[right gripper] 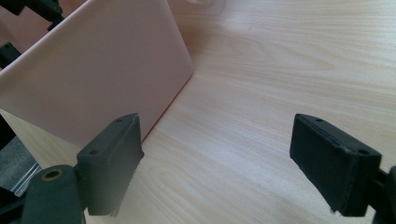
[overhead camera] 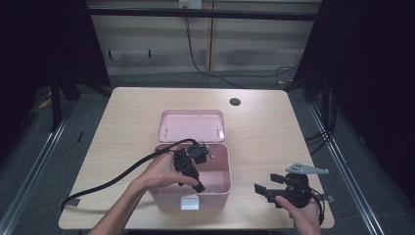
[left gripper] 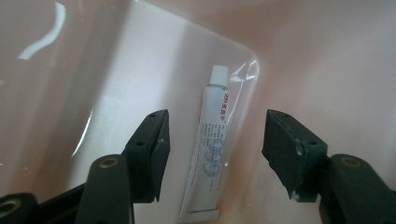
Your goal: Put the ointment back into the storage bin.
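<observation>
On table, left to right:

1. Left hand, entering from the near edge, carrying the left gripper. Black cable trails from it toward the table's near left corner. Gripper is tipped downward into the open box; in the left gripper view its jaws stand well apart, one on either side of the tube and closed on nothing.

2. Pink box, plastic, rectangular, at table centre near the front edge. Lid open and folded back, lying flat behind the box with its inside face up. White latch on the front wall. Interior walls pale pink and glossy.

3. Contents of box: one tube, white, small, lying flat on the box floor close to a rounded corner. White screw cap points away from the gripper camera; flat crimped end lies nearest it. Red print near the cap end, grey-blue print along the body; lettering too small to read. Tube sits between the two jaws, touching neither.

4. Right hand, at the near right corner, holding the right gripper just above the tabletop, aimed toward the box's right wall. Jaws wide apart, nothing between them but bare wood. Grey three-cornered plate on top.

5. Dark round hole in the tabletop, far right of centre.
</observation>
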`<state>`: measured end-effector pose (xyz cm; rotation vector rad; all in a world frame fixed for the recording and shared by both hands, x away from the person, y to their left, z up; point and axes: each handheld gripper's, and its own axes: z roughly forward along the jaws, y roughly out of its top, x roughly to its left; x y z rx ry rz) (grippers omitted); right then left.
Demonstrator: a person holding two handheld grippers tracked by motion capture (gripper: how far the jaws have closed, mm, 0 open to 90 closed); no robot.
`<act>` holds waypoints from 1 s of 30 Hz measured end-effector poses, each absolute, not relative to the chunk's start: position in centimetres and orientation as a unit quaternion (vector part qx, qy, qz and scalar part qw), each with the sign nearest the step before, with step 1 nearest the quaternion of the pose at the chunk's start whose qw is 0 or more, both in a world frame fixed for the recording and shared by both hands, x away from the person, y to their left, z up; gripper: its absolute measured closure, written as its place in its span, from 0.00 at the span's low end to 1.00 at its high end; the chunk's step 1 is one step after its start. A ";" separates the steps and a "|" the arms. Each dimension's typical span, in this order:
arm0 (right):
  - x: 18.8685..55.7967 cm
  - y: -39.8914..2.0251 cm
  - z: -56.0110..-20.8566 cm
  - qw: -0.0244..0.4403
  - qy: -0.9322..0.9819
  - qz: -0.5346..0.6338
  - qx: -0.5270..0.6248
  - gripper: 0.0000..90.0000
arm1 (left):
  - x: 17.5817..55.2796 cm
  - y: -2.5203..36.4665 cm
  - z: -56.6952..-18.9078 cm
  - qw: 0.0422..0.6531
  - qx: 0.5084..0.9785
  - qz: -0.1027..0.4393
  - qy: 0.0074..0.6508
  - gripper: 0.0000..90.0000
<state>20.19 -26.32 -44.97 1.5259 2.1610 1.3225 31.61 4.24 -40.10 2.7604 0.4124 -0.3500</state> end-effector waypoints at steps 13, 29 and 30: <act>20.2 -26.3 -45.0 0.092 0.727 0.445 0.514 0.18 | 31.0 5.9 -37.3 0.202 0.966 -0.095 0.131 0.45; 20.2 -26.4 -45.0 0.093 0.727 0.445 0.515 0.18 | 29.7 8.4 -34.0 0.229 0.963 -0.072 0.119 0.46; 20.2 -26.4 -45.0 0.093 0.727 0.444 0.515 0.18 | 29.6 8.6 -33.8 0.229 0.963 -0.071 0.119 0.46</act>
